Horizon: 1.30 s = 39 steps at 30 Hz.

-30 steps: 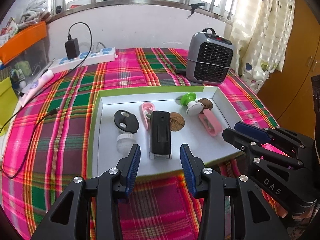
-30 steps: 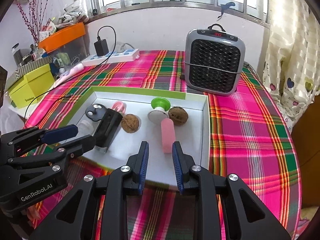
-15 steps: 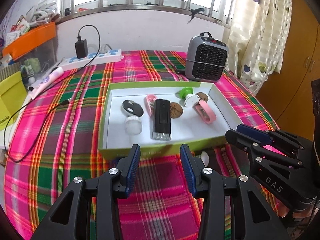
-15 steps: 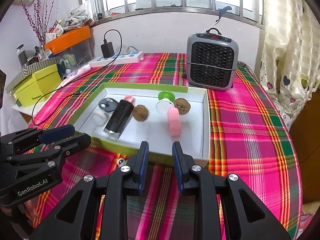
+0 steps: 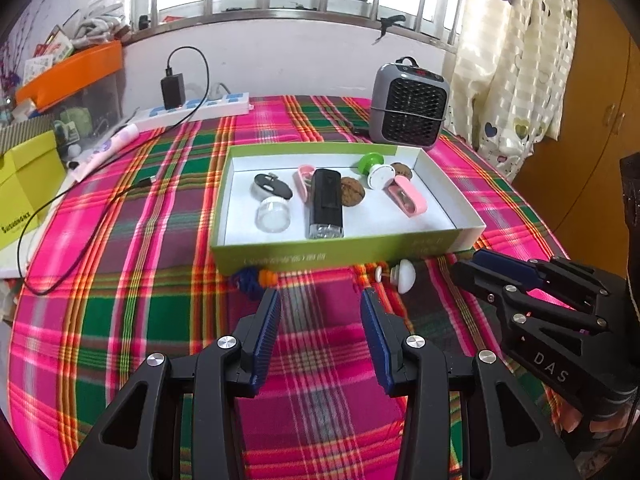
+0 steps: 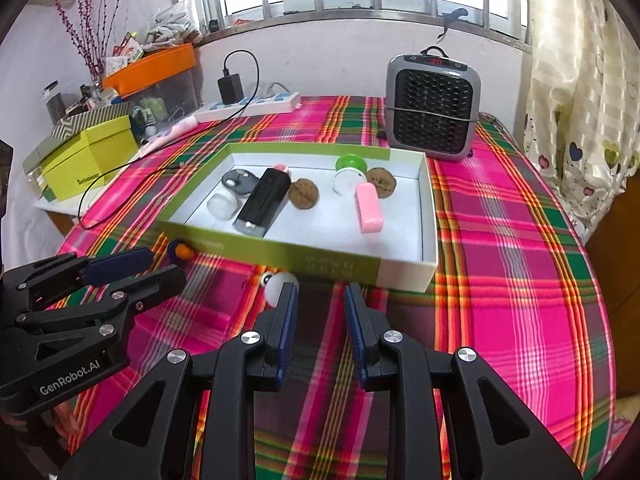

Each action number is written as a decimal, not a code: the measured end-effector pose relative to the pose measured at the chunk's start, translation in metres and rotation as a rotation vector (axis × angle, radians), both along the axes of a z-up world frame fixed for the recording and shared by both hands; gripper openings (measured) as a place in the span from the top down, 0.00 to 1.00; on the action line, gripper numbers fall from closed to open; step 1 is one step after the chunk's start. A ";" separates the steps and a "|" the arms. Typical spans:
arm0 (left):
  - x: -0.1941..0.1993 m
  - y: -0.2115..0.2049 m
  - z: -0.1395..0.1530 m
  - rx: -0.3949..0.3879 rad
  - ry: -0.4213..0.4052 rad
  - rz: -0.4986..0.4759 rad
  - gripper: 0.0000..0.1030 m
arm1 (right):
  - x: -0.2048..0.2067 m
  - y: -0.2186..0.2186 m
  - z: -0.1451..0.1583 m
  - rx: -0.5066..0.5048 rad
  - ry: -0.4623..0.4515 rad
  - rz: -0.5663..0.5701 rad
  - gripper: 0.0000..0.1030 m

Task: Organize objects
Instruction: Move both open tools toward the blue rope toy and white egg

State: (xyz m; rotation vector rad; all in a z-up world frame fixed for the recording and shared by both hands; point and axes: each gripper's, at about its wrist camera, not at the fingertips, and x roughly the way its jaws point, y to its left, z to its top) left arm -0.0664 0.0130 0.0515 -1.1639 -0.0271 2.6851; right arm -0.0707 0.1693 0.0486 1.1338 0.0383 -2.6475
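The left gripper (image 5: 320,312) and right gripper (image 6: 321,304) both stand open and empty over the bench (image 5: 120,300). The green box (image 5: 340,254) lies beyond their fingers; a white knob (image 6: 280,282) lies just beside the right ones.

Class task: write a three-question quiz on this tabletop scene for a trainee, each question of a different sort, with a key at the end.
1. True or false: the black device lies inside the green box.
2. Which lies on the cloth outside the box? A) white knob B) pink case C) walnut
3. Fill in: the left gripper holds ____.

Key: 1 true; 2 A; 3 nothing, since its jaws stand apart over bare plaid cloth.
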 end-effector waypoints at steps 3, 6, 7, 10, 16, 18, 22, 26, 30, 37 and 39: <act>0.004 -0.004 -0.003 0.007 -0.004 0.013 0.61 | 0.004 0.000 -0.002 -0.006 -0.004 -0.001 0.75; 0.008 -0.007 -0.007 0.011 -0.013 0.017 0.61 | 0.007 -0.001 -0.006 -0.015 -0.016 0.001 0.75; 0.009 -0.008 -0.009 0.011 -0.017 0.018 0.61 | 0.008 -0.001 -0.007 -0.017 -0.019 0.004 0.69; 0.011 -0.013 -0.013 0.018 -0.026 0.027 0.61 | 0.011 -0.004 -0.011 -0.025 -0.027 0.016 0.57; 0.013 -0.023 -0.021 0.032 -0.040 0.045 0.61 | 0.013 -0.010 -0.018 -0.020 -0.045 0.028 0.57; 0.012 -0.026 -0.022 0.034 -0.042 0.050 0.61 | 0.013 -0.011 -0.020 -0.021 -0.049 0.032 0.57; 0.012 -0.031 -0.024 0.033 -0.042 0.065 0.61 | 0.012 -0.014 -0.023 -0.017 -0.058 0.038 0.57; 0.009 -0.033 -0.026 0.024 -0.043 0.071 0.61 | 0.010 -0.017 -0.026 -0.012 -0.068 0.043 0.57; 0.004 -0.034 -0.028 0.026 -0.046 0.070 0.60 | 0.006 -0.021 -0.028 0.002 -0.075 0.046 0.57; -0.006 -0.037 -0.032 0.026 -0.056 0.072 0.60 | -0.002 -0.027 -0.031 0.012 -0.085 0.055 0.57; -0.009 -0.037 -0.033 0.026 -0.060 0.069 0.60 | -0.004 -0.029 -0.032 0.015 -0.089 0.057 0.57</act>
